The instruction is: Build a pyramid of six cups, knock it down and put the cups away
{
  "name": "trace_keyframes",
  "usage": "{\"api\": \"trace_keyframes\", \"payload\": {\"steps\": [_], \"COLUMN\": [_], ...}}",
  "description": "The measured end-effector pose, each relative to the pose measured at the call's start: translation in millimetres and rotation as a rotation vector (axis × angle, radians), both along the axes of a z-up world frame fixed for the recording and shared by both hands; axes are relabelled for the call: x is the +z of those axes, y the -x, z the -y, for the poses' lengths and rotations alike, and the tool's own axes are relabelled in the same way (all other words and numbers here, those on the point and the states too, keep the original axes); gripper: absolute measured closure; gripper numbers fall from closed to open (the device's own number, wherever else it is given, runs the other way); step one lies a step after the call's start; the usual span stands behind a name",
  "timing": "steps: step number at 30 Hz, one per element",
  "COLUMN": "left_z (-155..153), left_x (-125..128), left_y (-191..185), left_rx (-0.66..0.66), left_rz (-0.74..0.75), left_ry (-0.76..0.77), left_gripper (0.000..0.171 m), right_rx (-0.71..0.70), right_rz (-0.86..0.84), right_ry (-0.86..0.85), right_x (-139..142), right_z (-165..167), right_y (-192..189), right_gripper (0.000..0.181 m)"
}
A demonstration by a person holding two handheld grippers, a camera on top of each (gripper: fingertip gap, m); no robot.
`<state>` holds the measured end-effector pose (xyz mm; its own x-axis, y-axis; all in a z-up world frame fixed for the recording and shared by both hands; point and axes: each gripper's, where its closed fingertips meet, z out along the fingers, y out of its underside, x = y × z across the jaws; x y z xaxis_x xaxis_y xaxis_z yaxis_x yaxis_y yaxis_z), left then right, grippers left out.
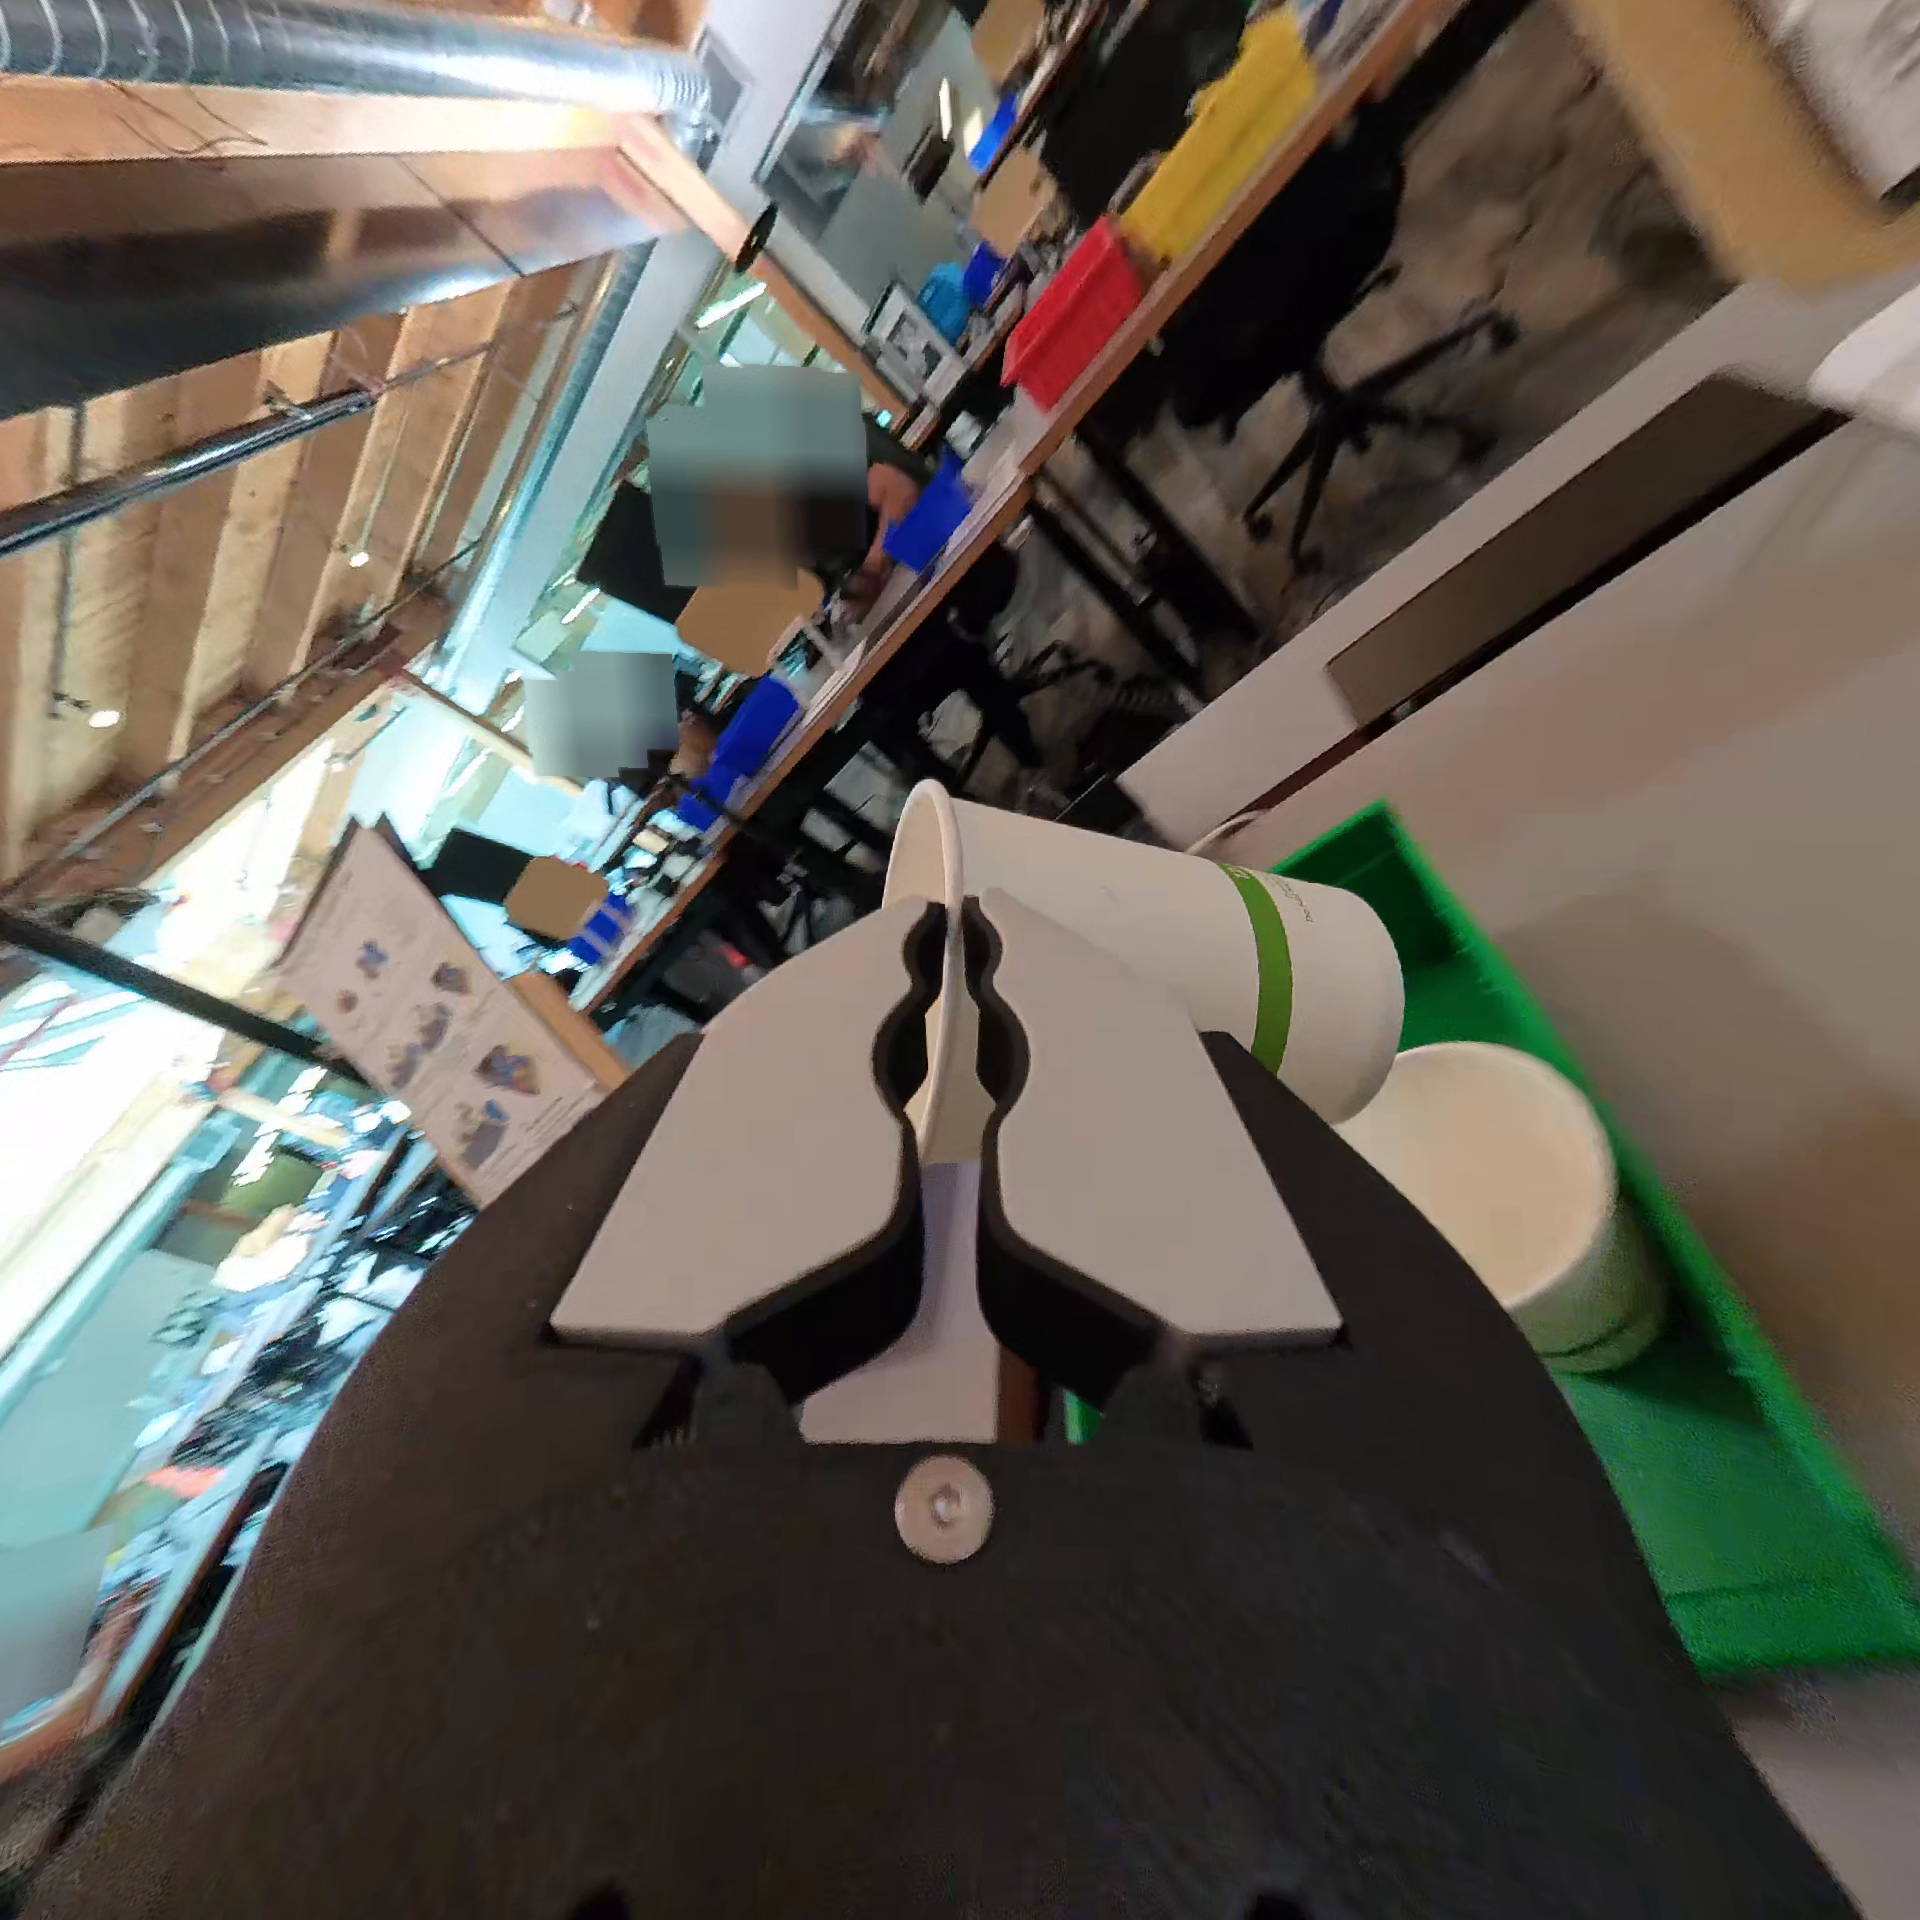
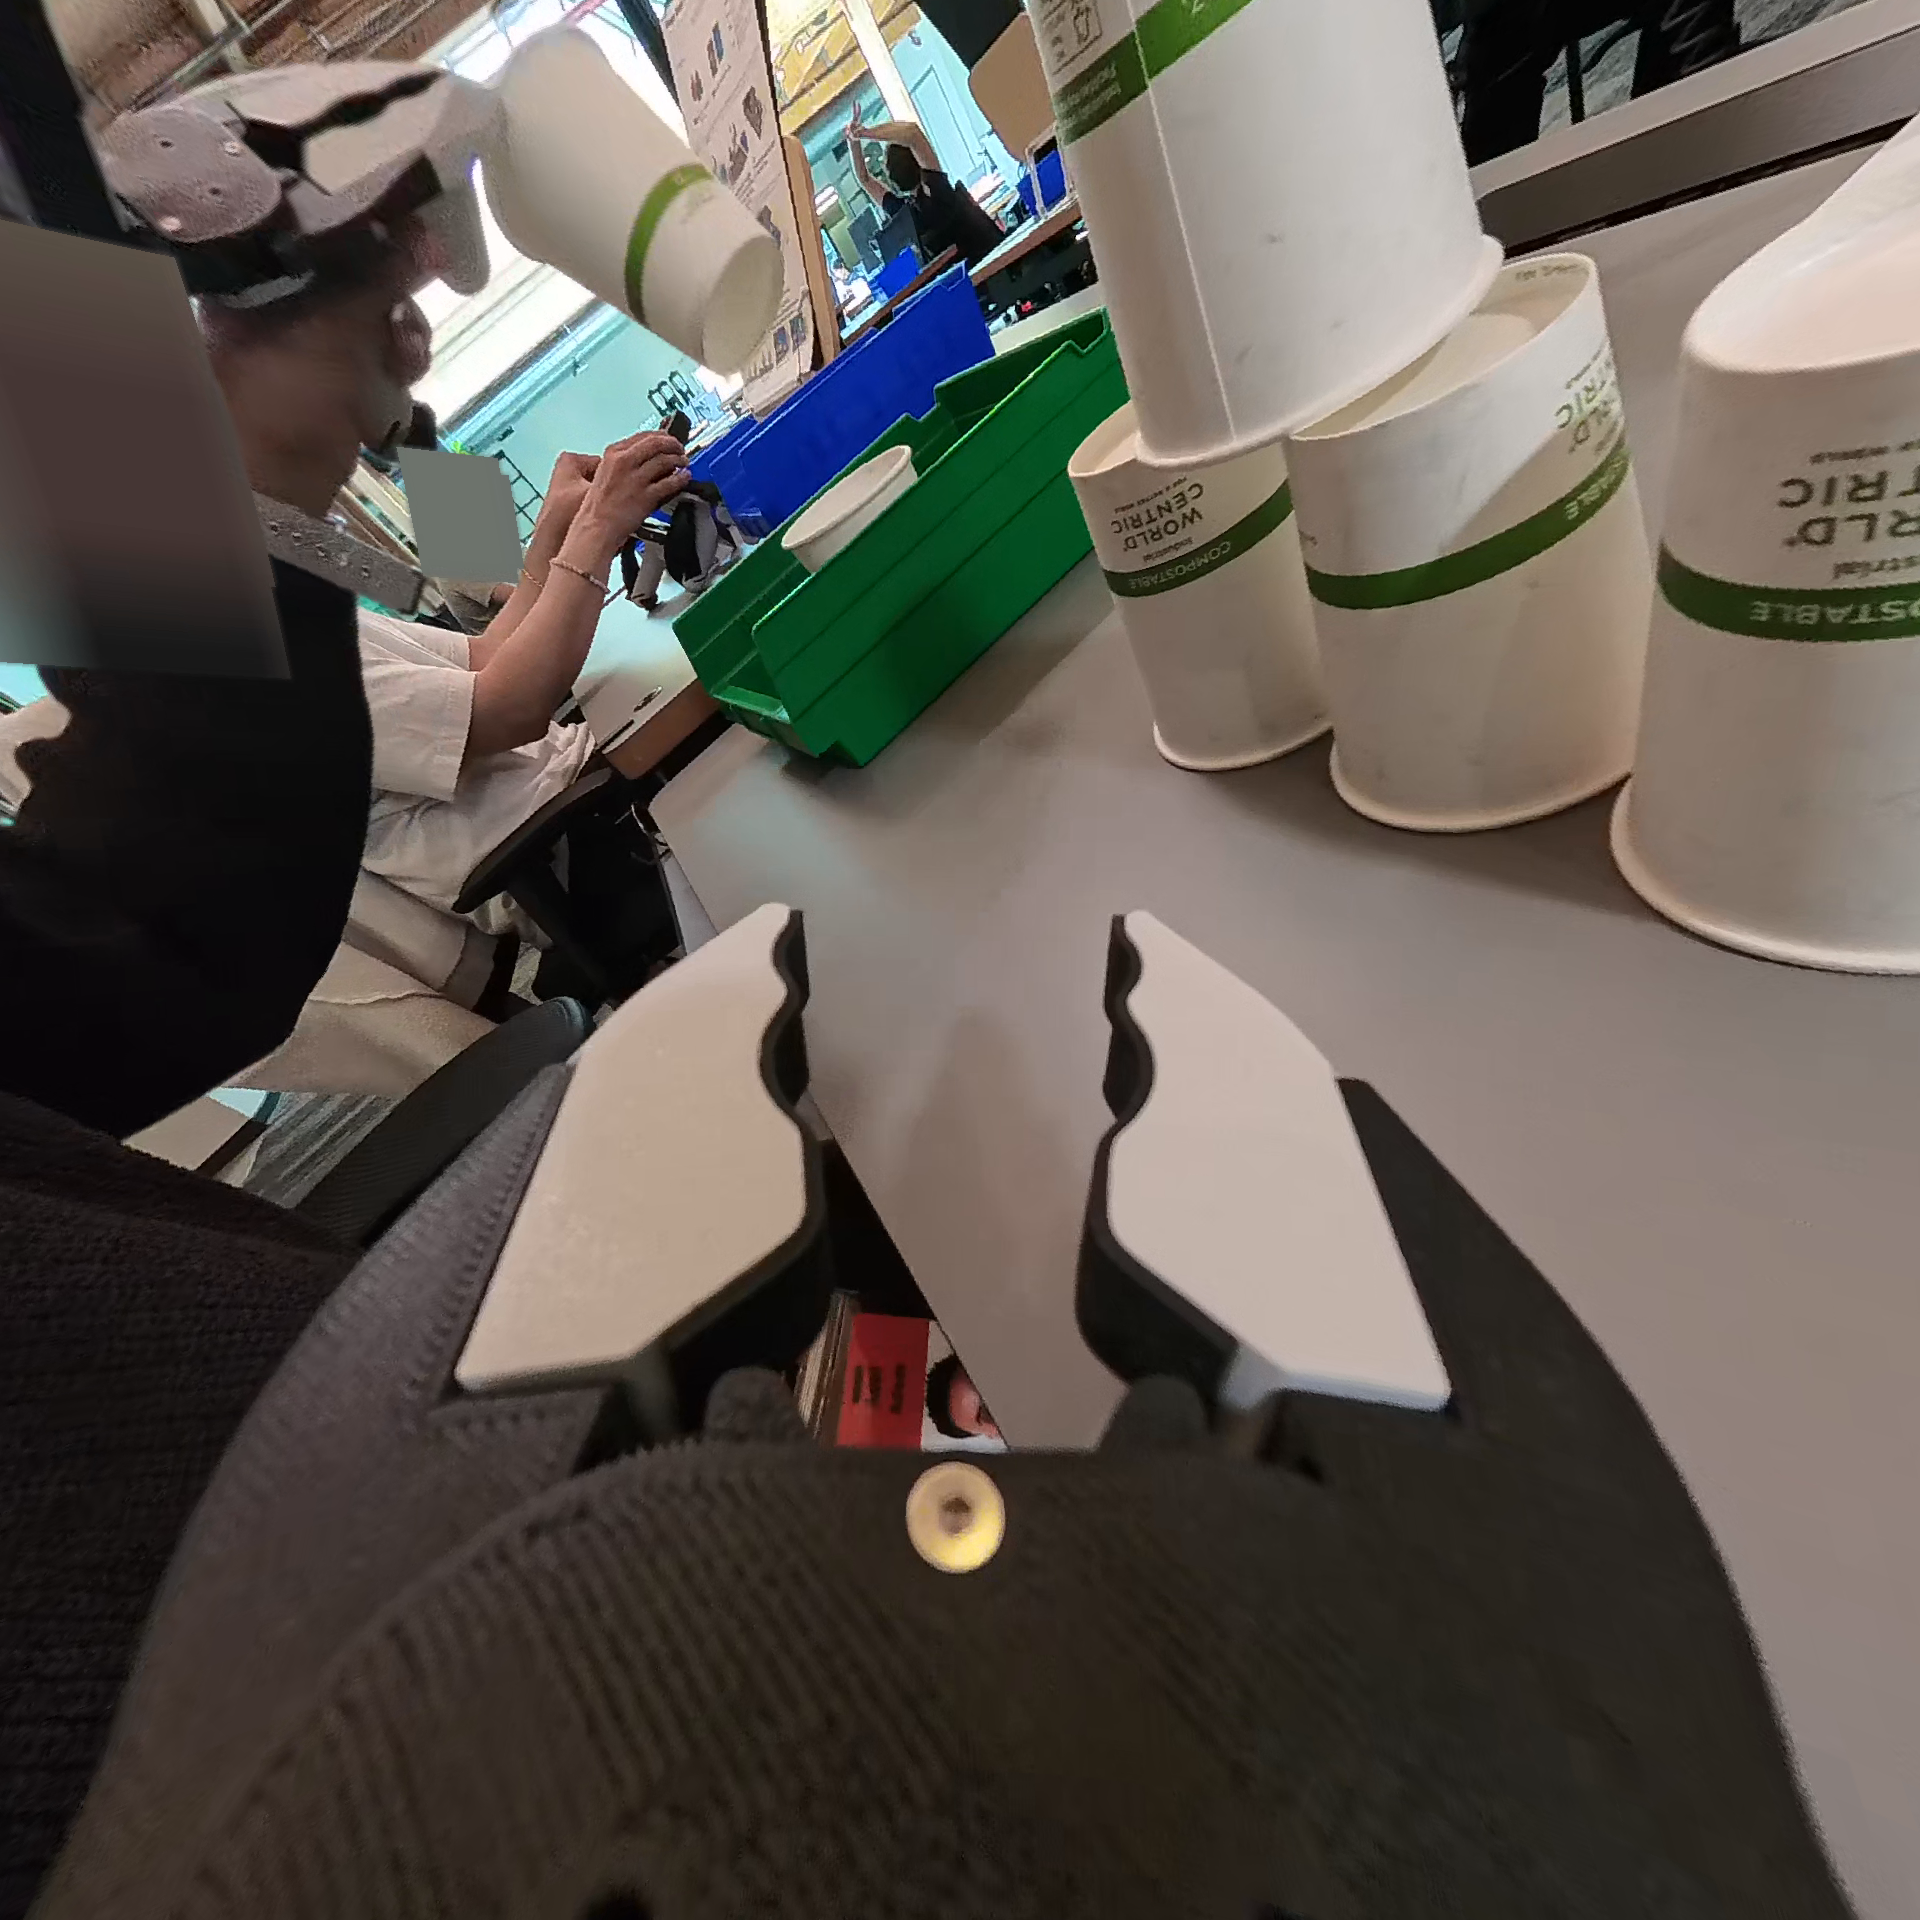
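Pinched at its rolled rim by the left gripper (image 1: 951,925), a white paper cup with a green band (image 1: 1143,935) hangs tilted in the air above the green tray (image 1: 1714,1455), where a second white cup (image 1: 1496,1205) stands upright. Thin-walled and likely very light, the held cup could crush easily; the stiffer rim looks the safest hold. Right of the tray on the grey table (image 2: 1039,831), upturned cups are stacked (image 2: 1351,416); the right gripper (image 2: 956,940) hovers spread and empty near them
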<state>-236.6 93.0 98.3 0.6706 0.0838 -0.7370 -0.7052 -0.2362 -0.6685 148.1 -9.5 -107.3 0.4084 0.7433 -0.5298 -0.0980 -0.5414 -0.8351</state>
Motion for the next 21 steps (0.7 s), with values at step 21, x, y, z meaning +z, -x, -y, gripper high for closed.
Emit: {"api": "trace_keyframes", "payload": {"steps": [21], "left_z": [120], "left_x": [-51], "left_y": [-326], "left_rx": [-0.717], "left_rz": [0.615], "left_ry": [-0.072], "left_gripper": [0.168], "right_rx": [0.116], "right_rz": [-0.611], "right_ry": [0.221], "right_x": [55], "right_z": [33], "right_y": [27], "right_gripper": [0.087]}}
